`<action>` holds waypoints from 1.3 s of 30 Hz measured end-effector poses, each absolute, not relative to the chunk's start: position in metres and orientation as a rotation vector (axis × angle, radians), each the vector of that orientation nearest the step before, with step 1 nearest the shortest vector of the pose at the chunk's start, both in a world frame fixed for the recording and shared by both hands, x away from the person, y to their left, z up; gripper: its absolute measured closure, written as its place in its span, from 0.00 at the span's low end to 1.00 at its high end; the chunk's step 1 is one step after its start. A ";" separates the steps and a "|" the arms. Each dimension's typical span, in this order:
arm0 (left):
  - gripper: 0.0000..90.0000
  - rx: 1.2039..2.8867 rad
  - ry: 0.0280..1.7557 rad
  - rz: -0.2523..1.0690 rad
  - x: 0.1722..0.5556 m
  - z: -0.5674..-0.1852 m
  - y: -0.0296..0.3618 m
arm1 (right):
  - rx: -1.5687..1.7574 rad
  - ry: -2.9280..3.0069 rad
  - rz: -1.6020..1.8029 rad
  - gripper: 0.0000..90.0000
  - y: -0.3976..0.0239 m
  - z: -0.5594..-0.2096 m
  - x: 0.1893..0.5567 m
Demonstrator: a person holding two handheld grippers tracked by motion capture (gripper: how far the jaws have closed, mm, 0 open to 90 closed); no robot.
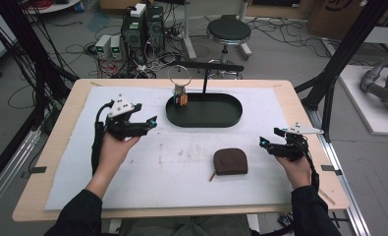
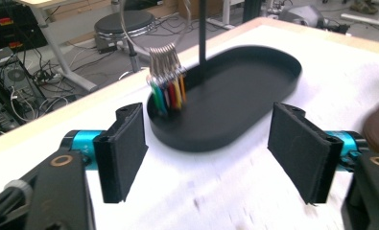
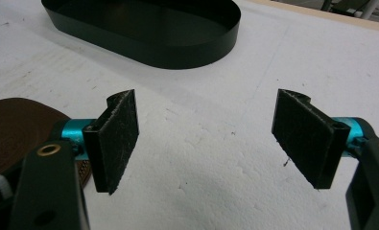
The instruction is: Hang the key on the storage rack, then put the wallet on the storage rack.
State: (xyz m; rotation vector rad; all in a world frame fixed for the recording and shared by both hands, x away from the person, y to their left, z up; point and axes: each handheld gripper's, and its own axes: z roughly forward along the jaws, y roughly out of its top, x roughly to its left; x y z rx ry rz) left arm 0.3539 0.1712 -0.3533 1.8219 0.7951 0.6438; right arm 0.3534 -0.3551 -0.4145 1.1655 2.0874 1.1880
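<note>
A black oval tray (image 1: 231, 118) lies at the middle back of the white mat. At its left end a bunch of coloured key tags (image 1: 180, 97) hangs on a large wire ring beside a black post (image 1: 205, 81). A brown zip pouch (image 1: 230, 161) lies in front of the tray. My left gripper (image 1: 150, 122) is held left of the tray, open and with nothing in it; in the left gripper view its jaws (image 2: 211, 158) frame the tray (image 2: 235, 96) and the tags (image 2: 168, 91). My right gripper (image 1: 269, 137) stands open and empty just right of the pouch (image 3: 14, 124).
The mat covers a wooden table (image 1: 304, 123) with bare edges all round. Behind the table stand a round stool (image 1: 228, 30), computer boxes (image 1: 142, 27) and loose cables on the floor. Black frame posts (image 1: 339, 59) rise at the right.
</note>
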 end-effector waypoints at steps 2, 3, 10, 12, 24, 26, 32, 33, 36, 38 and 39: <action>0.28 1.823 0.791 0.644 0.348 -0.356 0.174 | 1.172 2.087 1.193 0.28 -0.355 -0.414 0.352; 0.28 1.819 0.787 0.645 0.337 -0.363 0.181 | 1.173 2.088 1.194 0.28 -0.356 -0.414 0.352; 0.28 1.766 0.803 0.718 0.307 -0.388 0.207 | 1.187 2.080 1.198 0.28 -0.357 -0.413 0.350; 0.28 1.758 0.827 0.725 0.303 -0.394 0.215 | 1.180 2.075 1.200 0.28 -0.358 -0.412 0.349; 0.28 1.748 0.863 0.740 0.306 -0.397 0.221 | 1.184 2.071 1.219 0.28 -0.361 -0.410 0.345; 0.28 1.754 0.866 0.738 0.308 -0.399 0.221 | 1.168 2.059 1.236 0.29 -0.361 -0.411 0.342; 0.28 1.764 0.890 0.736 0.313 -0.404 0.224 | 1.146 2.092 1.266 0.29 -0.362 -0.412 0.338; 0.28 1.762 0.895 0.736 0.313 -0.405 0.225 | 1.146 2.092 1.266 0.29 -0.362 -0.412 0.338; 0.28 1.769 0.900 0.739 0.314 -0.406 0.225 | 1.144 2.128 1.274 0.31 -0.356 -0.414 0.338; 0.28 1.772 0.900 0.738 0.315 -0.405 0.224 | 1.129 2.144 1.276 0.33 -0.353 -0.415 0.337; 0.28 1.776 0.902 0.738 0.315 -0.406 0.224 | 1.115 2.164 1.278 0.34 -0.350 -0.415 0.337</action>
